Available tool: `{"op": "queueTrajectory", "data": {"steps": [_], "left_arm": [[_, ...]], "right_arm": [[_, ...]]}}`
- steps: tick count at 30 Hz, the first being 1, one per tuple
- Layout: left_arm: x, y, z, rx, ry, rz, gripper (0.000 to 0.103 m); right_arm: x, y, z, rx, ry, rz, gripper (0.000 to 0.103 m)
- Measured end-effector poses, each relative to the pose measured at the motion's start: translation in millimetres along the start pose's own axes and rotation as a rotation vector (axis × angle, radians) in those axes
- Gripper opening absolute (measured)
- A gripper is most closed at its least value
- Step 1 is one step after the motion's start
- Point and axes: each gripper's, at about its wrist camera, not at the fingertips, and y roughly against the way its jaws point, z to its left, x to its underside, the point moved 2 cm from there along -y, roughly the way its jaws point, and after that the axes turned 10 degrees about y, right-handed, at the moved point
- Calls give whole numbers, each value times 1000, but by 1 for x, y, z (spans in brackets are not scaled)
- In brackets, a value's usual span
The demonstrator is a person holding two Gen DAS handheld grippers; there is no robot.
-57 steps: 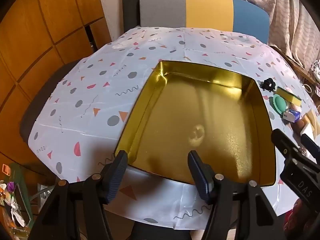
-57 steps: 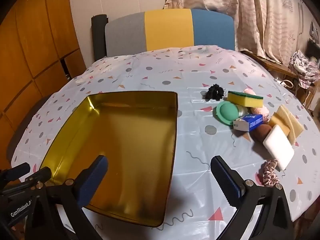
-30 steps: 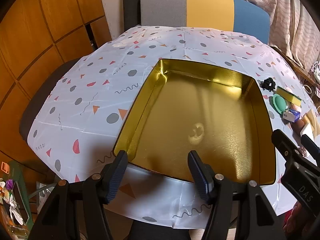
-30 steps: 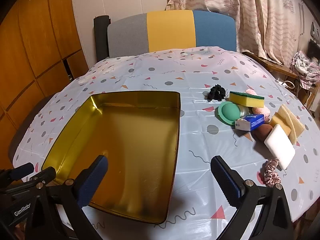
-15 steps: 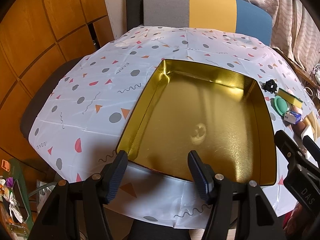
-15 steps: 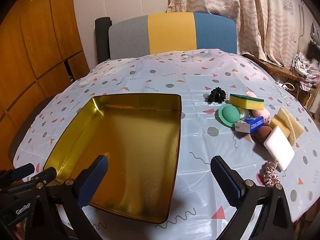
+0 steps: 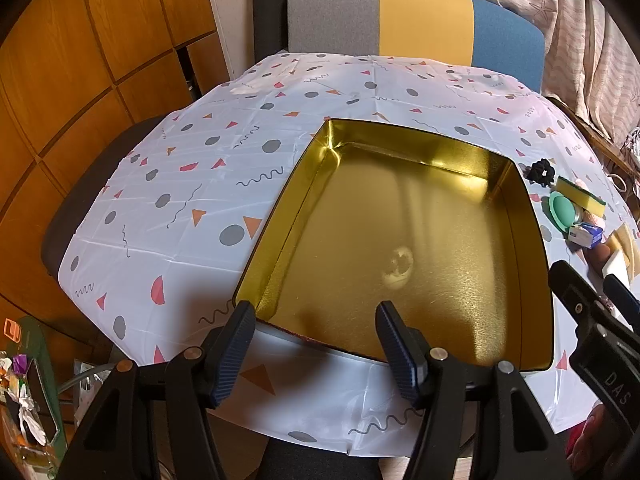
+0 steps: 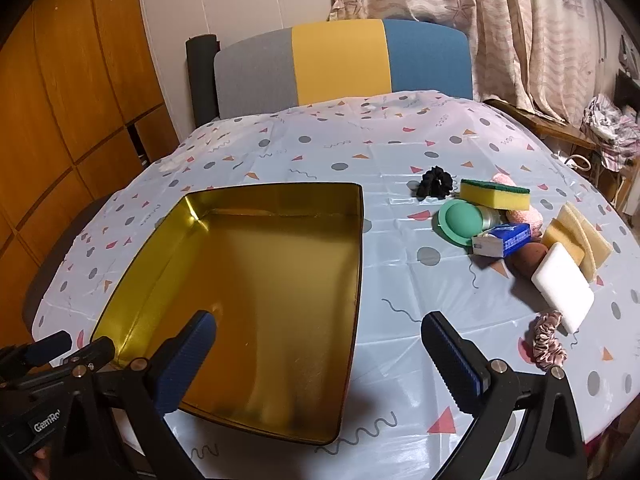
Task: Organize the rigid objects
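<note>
The table [image 8: 304, 148] wore a pale cloth dotted with triangles and circles. A shallow gold tin [image 8: 352, 264] sat left of centre. At its three o'clock lay a cluster — black scrunchie [image 8: 435, 181], yellow-green sponge [image 8: 494, 193], green lid [image 8: 460, 220], blue box [image 8: 502, 240], white block [image 8: 563, 285], pink scrunchie [image 8: 548, 340] — and perhaps a brown puff [image 8: 528, 257].

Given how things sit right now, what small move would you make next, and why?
Probably swing the right gripper rightward over the pile and down toward the blue box. Both grippers are open and hold nothing, the gold tin is empty, and the box looks rigid and lies on top, beside soft sponges and scrunchies. The left gripper hovers over the tin's near edge, farther from the pile.
</note>
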Motion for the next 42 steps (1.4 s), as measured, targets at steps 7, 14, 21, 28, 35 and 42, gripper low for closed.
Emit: {"op": "queueTrajectory", "data": {"steps": [7, 14, 21, 28, 35, 42], "left_arm": [[0, -1, 0, -3, 0, 3, 63], [-1, -1, 0, 2, -1, 4, 63], [-1, 0, -2, 8, 2, 4, 63], [0, -1, -3, 37, 3, 22, 63], [6, 1, -14, 193, 8, 67, 63], [22, 15, -53, 479, -84, 83, 62]], "right_arm": [[0, 0, 2, 7, 21, 2, 103], [-1, 1, 1, 8, 17, -1, 103], [-1, 2, 1, 4, 21, -5, 103], [2, 2, -3, -1, 15, 0, 103], [4, 15, -20, -63, -33, -66, 103], [21, 30, -65, 46, -29, -112, 103]]}}
